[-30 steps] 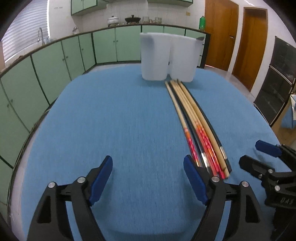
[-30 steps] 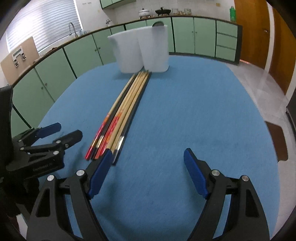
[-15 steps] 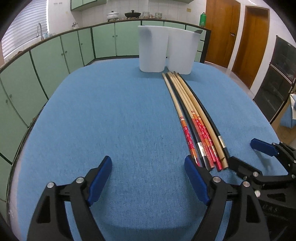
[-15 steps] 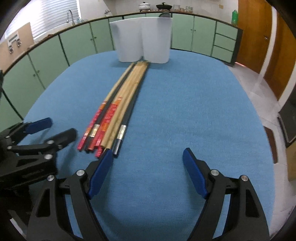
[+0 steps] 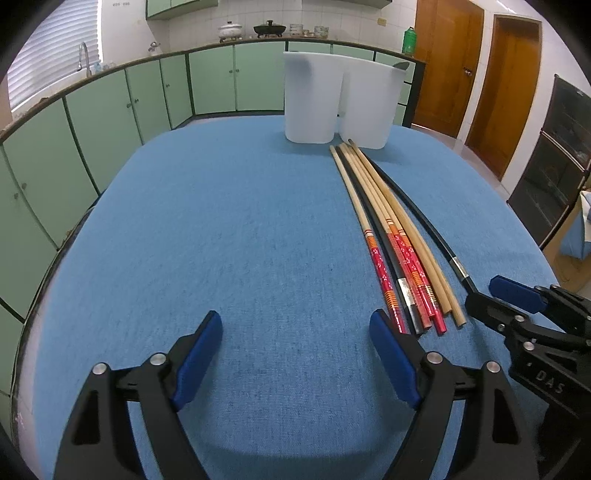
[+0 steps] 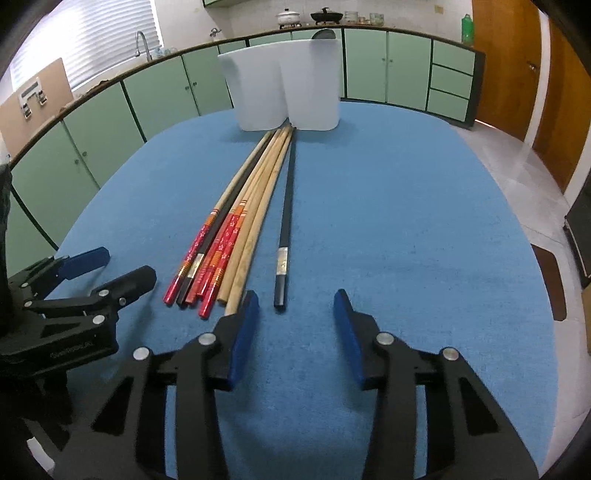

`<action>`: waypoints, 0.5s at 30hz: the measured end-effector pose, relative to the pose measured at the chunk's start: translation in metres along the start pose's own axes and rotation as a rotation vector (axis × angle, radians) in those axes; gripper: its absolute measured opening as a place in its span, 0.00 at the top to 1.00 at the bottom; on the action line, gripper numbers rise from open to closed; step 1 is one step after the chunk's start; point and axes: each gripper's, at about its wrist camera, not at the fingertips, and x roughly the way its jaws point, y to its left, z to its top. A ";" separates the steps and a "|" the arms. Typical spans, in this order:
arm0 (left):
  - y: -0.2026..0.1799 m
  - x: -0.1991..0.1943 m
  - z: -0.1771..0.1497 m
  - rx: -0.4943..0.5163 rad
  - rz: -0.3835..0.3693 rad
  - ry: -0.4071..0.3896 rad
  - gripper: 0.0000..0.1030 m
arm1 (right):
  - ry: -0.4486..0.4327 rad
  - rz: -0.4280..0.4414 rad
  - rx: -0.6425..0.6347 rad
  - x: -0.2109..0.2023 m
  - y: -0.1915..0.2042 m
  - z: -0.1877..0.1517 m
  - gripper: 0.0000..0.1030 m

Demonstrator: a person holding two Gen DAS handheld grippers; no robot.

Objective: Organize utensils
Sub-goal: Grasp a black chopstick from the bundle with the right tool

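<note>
Several long chopsticks (image 5: pixel 391 236) lie in a bundle on the blue tablecloth: plain wooden, red-patterned and black ones, also in the right wrist view (image 6: pixel 236 229). One black chopstick (image 6: pixel 285 229) lies slightly apart on the right. Two white holders (image 5: pixel 340 99) stand at the far end, also in the right wrist view (image 6: pixel 284 96). My left gripper (image 5: pixel 295 347) is open and empty, left of the bundle's near ends. My right gripper (image 6: pixel 293 325) is open, narrower than before, just short of the black chopstick's near end.
The blue-clothed table (image 5: pixel 221 240) has a rounded edge. Green kitchen cabinets (image 5: pixel 110 110) curve behind it, wooden doors (image 5: pixel 480 66) at the right. A dark utensil tip (image 6: pixel 323 34) shows above one holder.
Both grippers pulled back a little from the holders. The right gripper shifted right toward the lone black chopstick and its jaws narrowed. The black chopstick now lies apart from the bundle.
</note>
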 end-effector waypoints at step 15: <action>-0.019 -0.001 -0.004 0.046 -0.048 0.011 0.21 | -0.004 0.020 0.019 -0.001 -0.004 0.000 0.94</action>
